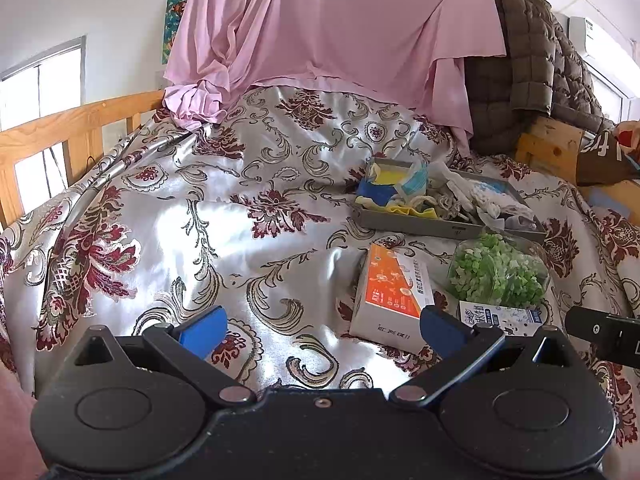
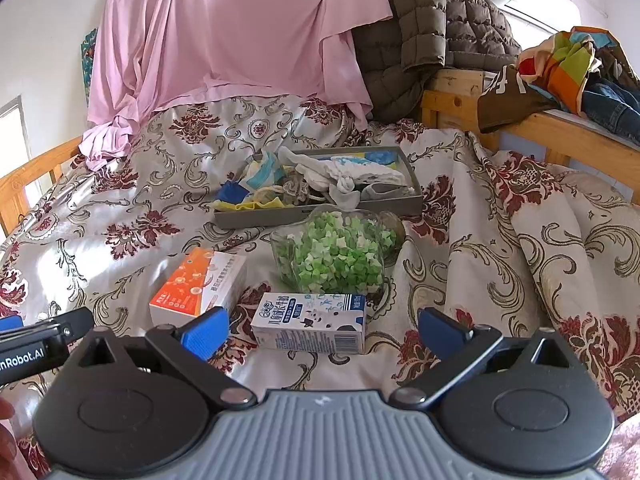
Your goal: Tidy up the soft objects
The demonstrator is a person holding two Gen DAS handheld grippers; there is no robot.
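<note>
Both tools, left tool [image 1: 323, 334] and right tool [image 2: 323, 334], hang wide and empty over the bed [image 2: 500, 240], soft stuff [image 2: 320, 178] already heaped in the tray [image 2: 320, 212], so sorting's either done or mid-way.

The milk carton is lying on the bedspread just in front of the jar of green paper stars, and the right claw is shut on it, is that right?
Not quite. The milk carton does lie on the bedspread just in front of the jar of green paper stars, but the right claw is open, its fingers spread wide with the carton lying between them, ungripped. The right wrist view shows it.
</note>
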